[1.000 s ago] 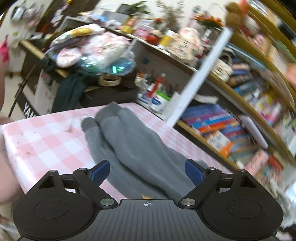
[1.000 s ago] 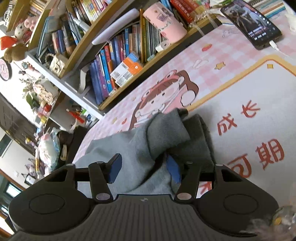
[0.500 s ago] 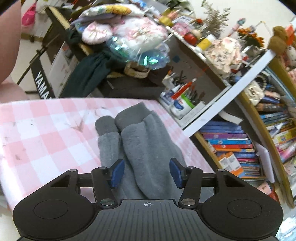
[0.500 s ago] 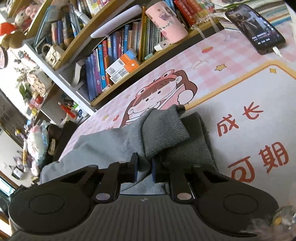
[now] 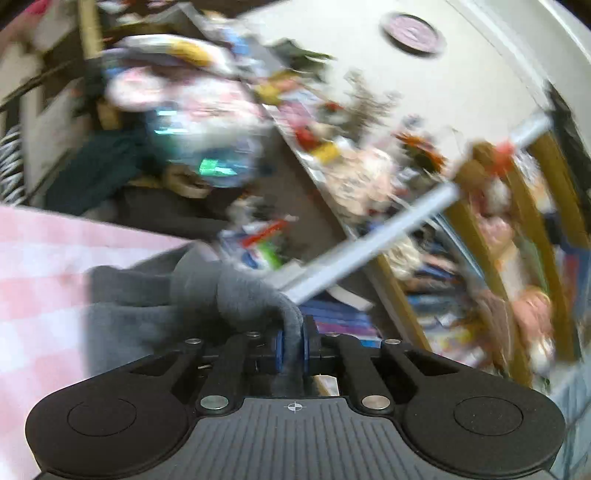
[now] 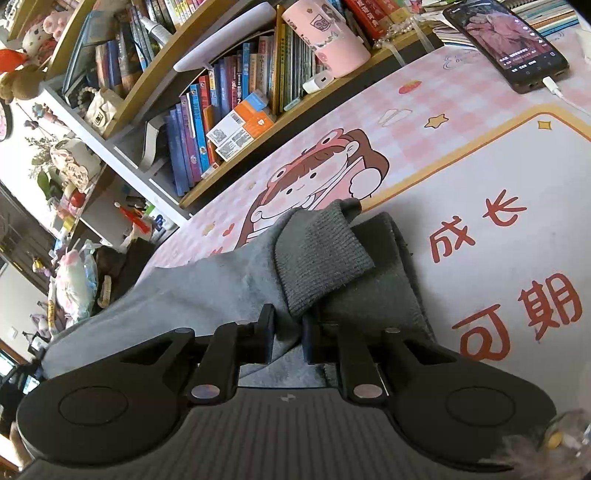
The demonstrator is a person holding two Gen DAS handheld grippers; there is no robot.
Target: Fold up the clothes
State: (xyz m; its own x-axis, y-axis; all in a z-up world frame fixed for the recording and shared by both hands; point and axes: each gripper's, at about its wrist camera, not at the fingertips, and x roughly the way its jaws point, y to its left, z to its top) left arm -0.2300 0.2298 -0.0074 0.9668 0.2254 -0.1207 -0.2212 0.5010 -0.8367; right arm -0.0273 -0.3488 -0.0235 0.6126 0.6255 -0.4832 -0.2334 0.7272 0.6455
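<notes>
A grey fleece garment point(image 6: 221, 288) lies across the pink checked table cover point(image 6: 443, 96), with a ribbed darker cuff point(image 6: 317, 258) folded over its near end. My right gripper point(image 6: 288, 336) is shut on the garment just below that cuff. In the blurred left wrist view, my left gripper point(image 5: 291, 347) is shut on a raised fold of the same grey garment point(image 5: 236, 299), lifting it off the checked cover point(image 5: 40, 280). The cloth hides the pads of both grippers.
A phone point(image 6: 506, 40) with a plugged cable lies at the far right of the table. A bookshelf point(image 6: 229, 110) with books and a pink cup point(image 6: 325, 33) runs along the table's far edge. A cluttered pile point(image 5: 177, 99) sits beyond the table's end.
My left gripper went from wide open to shut on the garment and is lifting it, with the view swinging. My right gripper closed from open onto the cloth below the cuff.
</notes>
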